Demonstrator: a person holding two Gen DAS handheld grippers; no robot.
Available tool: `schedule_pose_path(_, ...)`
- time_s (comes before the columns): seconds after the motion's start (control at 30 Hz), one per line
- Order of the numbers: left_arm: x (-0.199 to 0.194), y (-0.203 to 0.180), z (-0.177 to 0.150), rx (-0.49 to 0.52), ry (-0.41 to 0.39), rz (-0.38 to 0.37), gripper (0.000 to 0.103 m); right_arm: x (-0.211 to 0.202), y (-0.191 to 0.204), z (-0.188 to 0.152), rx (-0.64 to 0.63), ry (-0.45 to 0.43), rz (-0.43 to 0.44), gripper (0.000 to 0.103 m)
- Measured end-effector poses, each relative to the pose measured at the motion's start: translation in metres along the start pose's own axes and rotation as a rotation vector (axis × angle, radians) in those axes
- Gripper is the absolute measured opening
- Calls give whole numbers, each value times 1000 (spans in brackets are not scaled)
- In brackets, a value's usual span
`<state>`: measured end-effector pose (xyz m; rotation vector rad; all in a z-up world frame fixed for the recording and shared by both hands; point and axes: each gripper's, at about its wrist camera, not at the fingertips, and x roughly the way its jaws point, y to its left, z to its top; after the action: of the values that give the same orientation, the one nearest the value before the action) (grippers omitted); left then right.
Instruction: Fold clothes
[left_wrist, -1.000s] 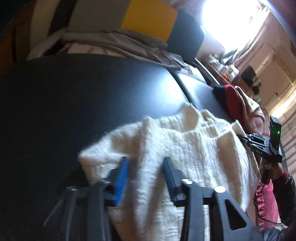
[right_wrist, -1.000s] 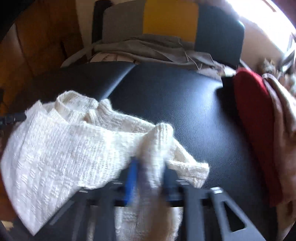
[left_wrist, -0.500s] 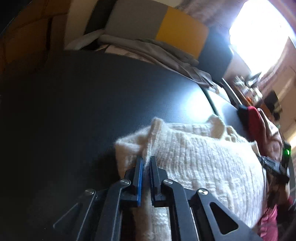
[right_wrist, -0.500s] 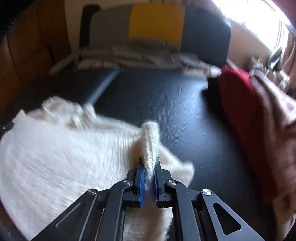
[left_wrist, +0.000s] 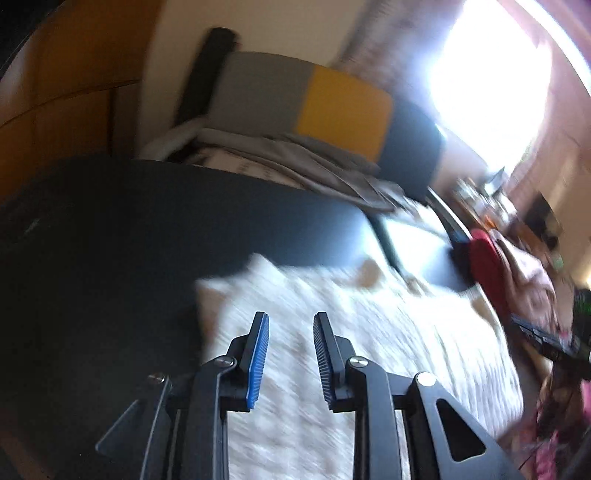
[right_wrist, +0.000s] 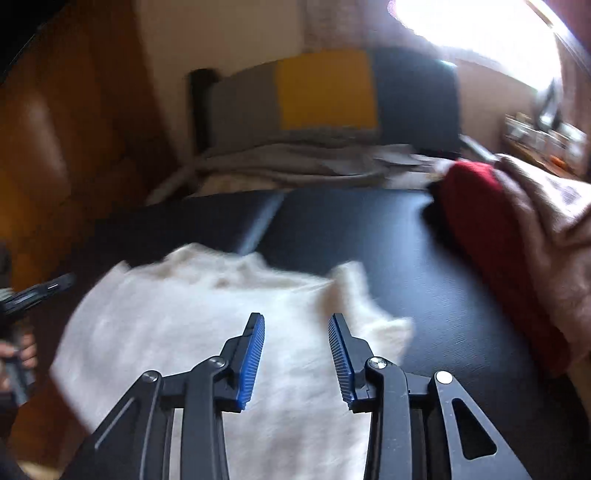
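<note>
Sweater lies beneath parted jaws.

White knit sweater smeared by motion blur, near edge cut off, window blown out

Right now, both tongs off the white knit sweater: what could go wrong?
1. The left tongs and right tongs have just been opening with nothing between the pads; the white knit sweater could spring out of its fold.
2. The red garment lies close by on the black surface; the sweater's loose corner may slide against it.
</note>
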<state>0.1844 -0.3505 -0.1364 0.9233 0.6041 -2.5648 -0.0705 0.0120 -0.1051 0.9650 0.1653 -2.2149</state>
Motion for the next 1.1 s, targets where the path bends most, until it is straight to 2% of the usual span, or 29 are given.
schedule_pose_path(0.03,3,-10,-8,28,14,4,25,1,8,-6,-19,12,10,43)
schedule_pose_path(0.07,7,-20,-16,57,28,8,25,4,15,-12,-32,27,7,52)
schedule_pose_path(0.1,10,-25,-23,68,38,27,25,8,18,-20,-38,46,-14,54)
schedule_pose_path(0.17,17,-30,-37,78,64,69,25,18,19,-37,-32,87,-80,54)
schedule_pose_path(0.23,25,-30,-50,75,99,112,25,19,13,-56,-16,87,-144,56)
schedule_pose_path(0.33,29,-32,-65,114,51,122,28,17,9,-82,-30,29,-166,59)
schedule_pose_path(0.43,32,-32,-62,112,55,147,27,16,4,-89,-16,-20,-135,60)
schedule_pose_path(0.53,24,-42,-44,110,64,175,25,8,-7,-76,66,25,-44,70)
schedule_pose_path(0.63,-1,-73,-29,156,-3,47,25,-23,-23,-68,149,32,105,76)
schedule_pose_path(0.67,-5,-86,-25,184,-15,1,25,-37,-30,-72,164,19,162,90)
schedule_pose_path(0.7,-9,-107,-22,230,-24,-70,26,-50,-38,-78,181,18,212,98)
schedule_pose_path(0.8,2,-166,-18,358,2,-207,26,-67,-60,-101,248,63,314,98)
schedule_pose_path(0.9,26,-226,-24,482,44,-279,26,-70,-74,-118,294,70,388,98)
schedule_pose_path(1.0,41,-273,-34,583,69,-332,26,-64,-83,-122,327,44,443,98)
schedule_pose_path(1.1,62,-303,-34,630,107,-358,26,-48,-89,-119,351,48,524,98)
